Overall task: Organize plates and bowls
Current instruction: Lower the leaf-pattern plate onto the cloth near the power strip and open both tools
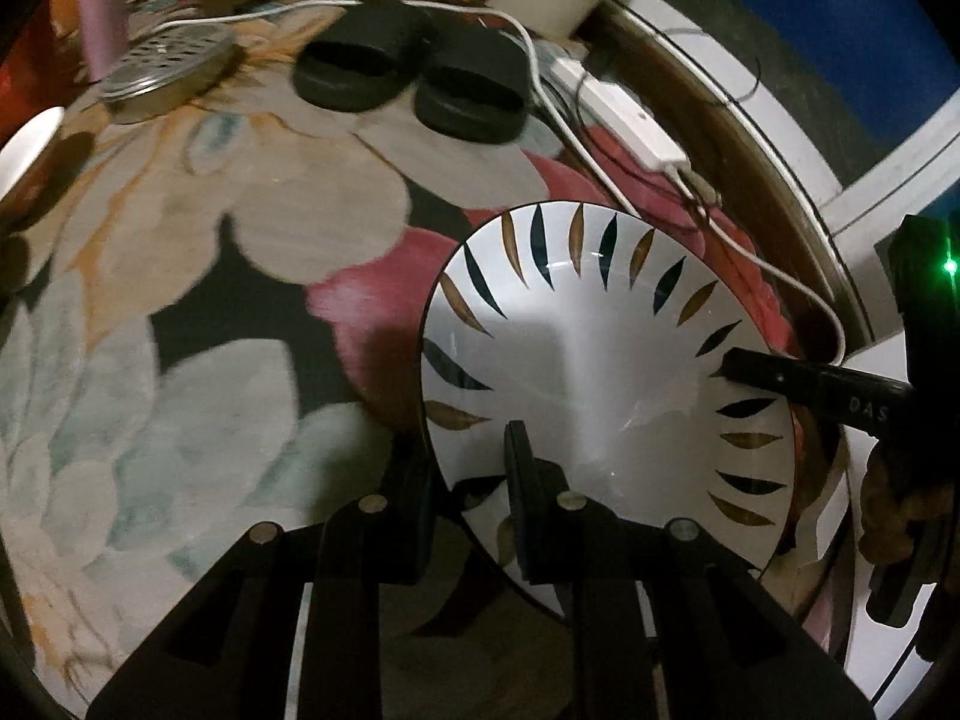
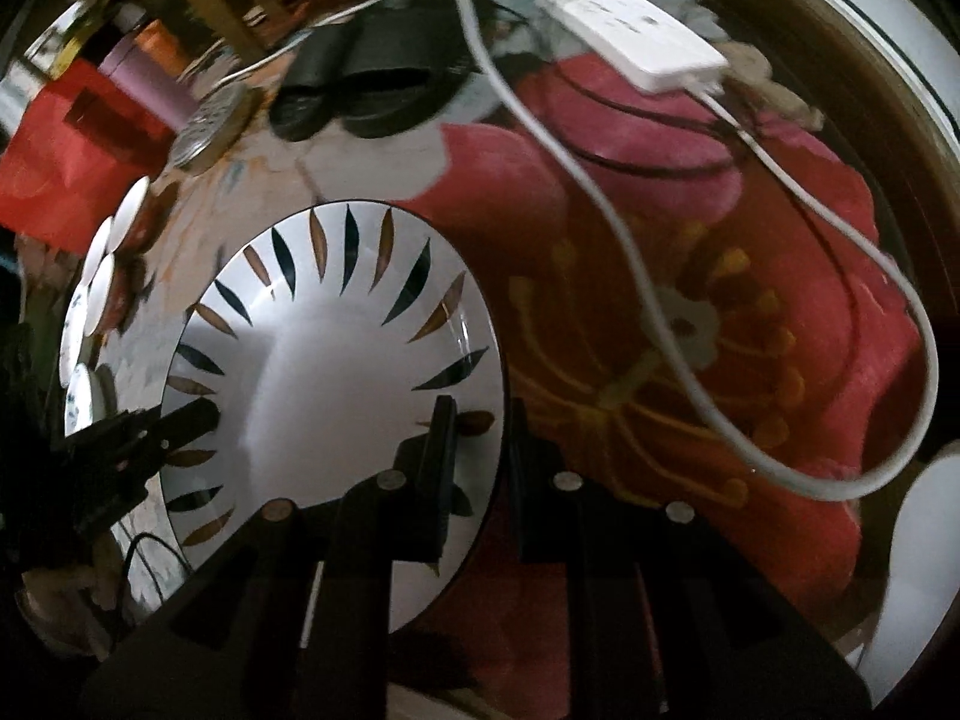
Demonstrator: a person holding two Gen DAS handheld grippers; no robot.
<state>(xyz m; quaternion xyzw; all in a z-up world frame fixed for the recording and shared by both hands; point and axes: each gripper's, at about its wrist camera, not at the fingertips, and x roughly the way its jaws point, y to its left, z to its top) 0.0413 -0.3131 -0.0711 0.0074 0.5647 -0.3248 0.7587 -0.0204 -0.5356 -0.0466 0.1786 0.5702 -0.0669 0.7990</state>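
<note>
Two grippers hold one plate (image 1: 606, 372) between them, clear of the floral carpet (image 1: 180, 312) beneath. The plate is white with a ring of dark and gold leaf-shaped marks around its inner border and a thin dark edge.

Left gripper (image 1: 474, 504): jaws pinched on the plate's near rim, one finger over the white face, the other under the rim. Right gripper (image 2: 477, 468): jaws likewise pinched on the rim at the opposite side, one finger lying on the face, the other outside the edge. In the left wrist view the right gripper's finger reaches onto the rim from the right side; in the right wrist view the left gripper enters from the left side.

Plate location: above the red flower of the carpet, near the carpet's brown border. The plate is tilted in both views.

Other items on the carpet: a pair of black slides (image 1: 414, 75) toward the far edge; a perforated round metal lid (image 1: 168, 69) beside them; a white power strip (image 2: 636, 39) with white cable (image 2: 660, 300) trailing across the red flower. Several small white dishes (image 2: 102, 282) lie just beyond the plate's left edge in the right wrist view; their number is unclear owing to blur.
</note>
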